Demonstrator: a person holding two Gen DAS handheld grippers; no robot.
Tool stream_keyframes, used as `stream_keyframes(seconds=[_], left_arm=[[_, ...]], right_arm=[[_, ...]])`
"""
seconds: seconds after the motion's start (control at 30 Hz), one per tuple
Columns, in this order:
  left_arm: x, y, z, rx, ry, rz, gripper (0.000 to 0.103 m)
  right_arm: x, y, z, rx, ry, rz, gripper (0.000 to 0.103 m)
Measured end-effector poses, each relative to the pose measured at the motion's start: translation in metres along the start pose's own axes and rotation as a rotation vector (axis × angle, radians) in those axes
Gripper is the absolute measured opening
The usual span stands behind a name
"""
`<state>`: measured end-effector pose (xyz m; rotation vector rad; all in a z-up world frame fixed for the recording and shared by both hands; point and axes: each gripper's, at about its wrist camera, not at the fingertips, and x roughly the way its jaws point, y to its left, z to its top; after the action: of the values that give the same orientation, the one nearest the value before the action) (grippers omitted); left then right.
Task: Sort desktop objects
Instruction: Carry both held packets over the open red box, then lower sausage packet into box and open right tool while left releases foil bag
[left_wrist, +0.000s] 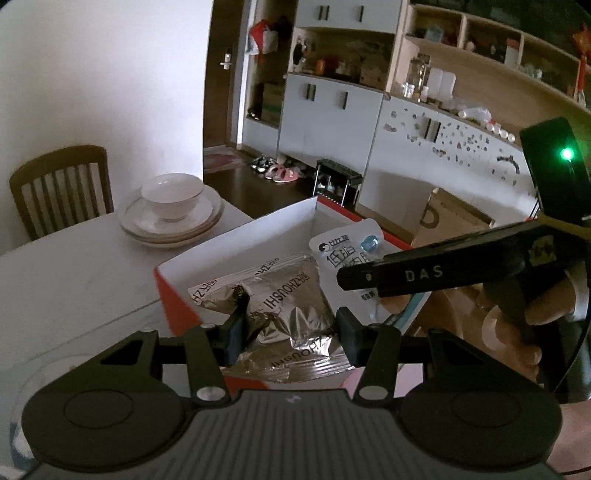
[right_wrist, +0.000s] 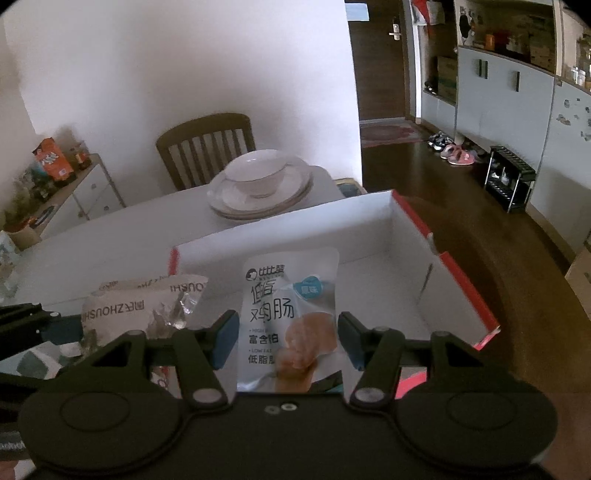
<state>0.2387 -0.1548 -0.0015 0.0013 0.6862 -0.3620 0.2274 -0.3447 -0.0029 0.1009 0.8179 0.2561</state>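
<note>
A red box with a white inside (left_wrist: 236, 243) (right_wrist: 369, 218) stands on the white table. A crumpled silver snack packet (left_wrist: 280, 314) (right_wrist: 122, 314) lies over the box's near edge between the open jaws of my left gripper (left_wrist: 291, 332). A white and blue sausage pouch (right_wrist: 291, 317) (left_wrist: 343, 254) lies in the box between the open jaws of my right gripper (right_wrist: 288, 336). Neither set of pads presses its packet. The right gripper's body shows at the right of the left wrist view (left_wrist: 443, 273).
Stacked white plates with a bowl (left_wrist: 173, 210) (right_wrist: 258, 184) sit on the table (left_wrist: 74, 280) behind the box. A wooden chair (right_wrist: 207, 147) stands at the far side. A side cabinet with clutter (right_wrist: 55, 184) is at the left. The floor drops off right of the box.
</note>
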Motion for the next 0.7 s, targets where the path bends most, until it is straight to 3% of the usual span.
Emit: stream_keyframes(seconds=[0.37,0.7], left_arm=[[0.067,-0.014,0.011,0.067,0.095,0.037,0.051],[0.112,-0.008,0.004,0.05,0.229,0.026,0.051]], right_arm=[[0.044,-0.038,0.011,-0.017,0.046,-0.04,0.059],[0.086,-0.044,0.004,-0.057,0.133,-0.052,0.059]])
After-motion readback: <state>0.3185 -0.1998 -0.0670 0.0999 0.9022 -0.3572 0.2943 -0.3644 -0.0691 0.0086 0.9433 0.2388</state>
